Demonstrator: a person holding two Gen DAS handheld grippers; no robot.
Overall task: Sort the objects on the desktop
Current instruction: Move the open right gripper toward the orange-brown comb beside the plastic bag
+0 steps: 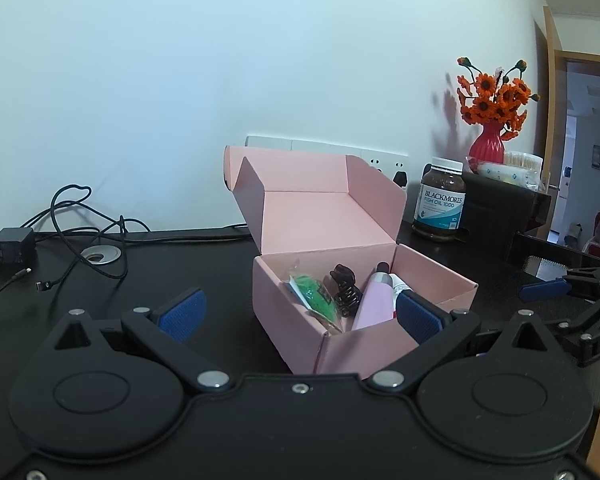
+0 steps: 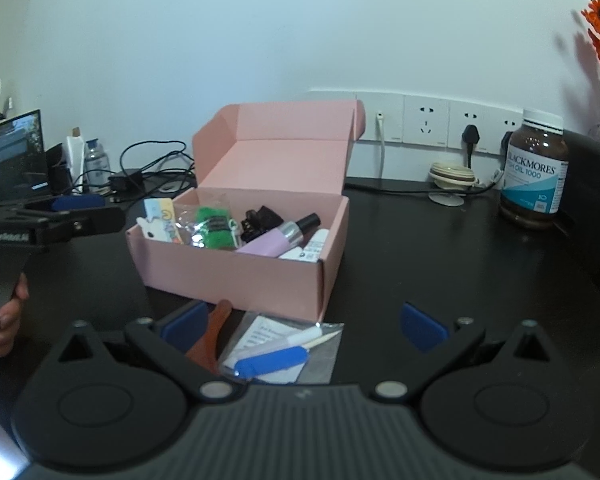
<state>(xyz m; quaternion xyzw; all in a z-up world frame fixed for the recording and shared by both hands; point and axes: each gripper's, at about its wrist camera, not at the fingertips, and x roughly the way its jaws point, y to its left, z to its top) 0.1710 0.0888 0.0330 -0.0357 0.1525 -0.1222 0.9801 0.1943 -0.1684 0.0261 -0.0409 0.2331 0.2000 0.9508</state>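
An open pink box [image 1: 284, 332] stands on the black desk with its lid tipped back. It holds a green packet [image 1: 316, 300], a black hair claw [image 1: 344, 290], a pink tube [image 1: 374, 300] and a white tube [image 2: 312, 246]. A printed card [image 2: 160, 220] leans at its left end. My left gripper [image 1: 300, 316] is open, with the box's near corner between its blue pads. In front of the box lie a clear bag with a blue-handled tool [image 2: 276, 356] and a brown wooden piece [image 2: 212, 336]. My right gripper [image 2: 304, 326] hangs open just above them, holding nothing.
A fish oil bottle [image 2: 534, 172] stands at the right beside a black case [image 1: 500, 216] and a red vase of orange flowers [image 1: 488, 136]. Cables and a charger [image 1: 12, 246] lie at the left. Wall sockets [image 2: 424, 120] run behind the box. A hand [image 2: 4, 320] holds the left gripper's handle.
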